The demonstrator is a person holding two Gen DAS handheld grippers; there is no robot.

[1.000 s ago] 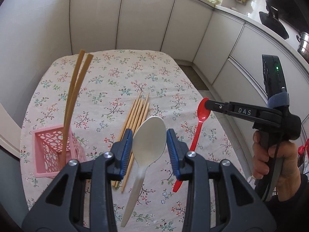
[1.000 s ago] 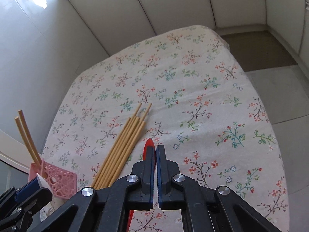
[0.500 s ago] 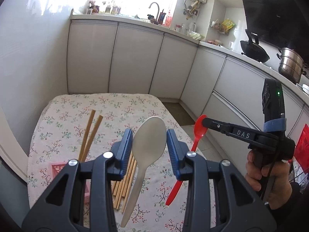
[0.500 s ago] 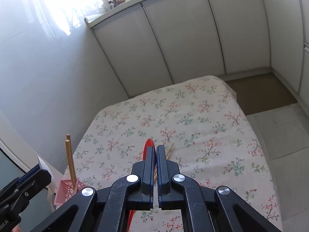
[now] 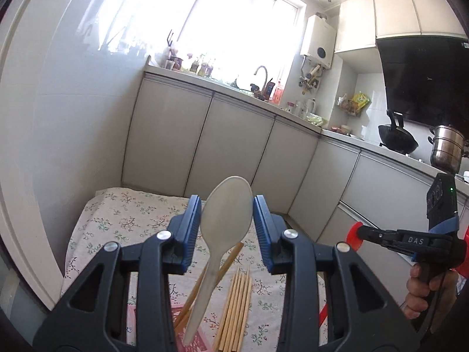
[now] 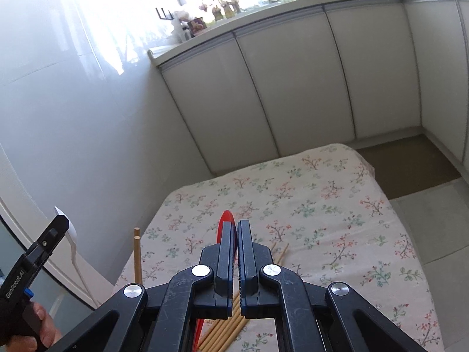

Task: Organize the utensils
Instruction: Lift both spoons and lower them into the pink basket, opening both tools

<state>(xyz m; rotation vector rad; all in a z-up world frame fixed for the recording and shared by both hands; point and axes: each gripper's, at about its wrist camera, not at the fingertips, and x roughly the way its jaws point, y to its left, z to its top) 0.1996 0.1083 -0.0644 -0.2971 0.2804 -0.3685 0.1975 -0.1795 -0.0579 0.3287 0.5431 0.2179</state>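
Holding two spoons [image 5: 225, 220], one white, one red [image 6: 227, 220].

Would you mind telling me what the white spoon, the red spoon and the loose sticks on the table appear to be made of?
White spoon: probably plastic, matte off-white, thin and slightly translucent against the light.
Red spoon: likely plastic too, with a uniform bright red, glossy bowl.
Sticks: wood or bamboo, by their pale tan, unpainted, dull look; they look like chopsticks or skewers.
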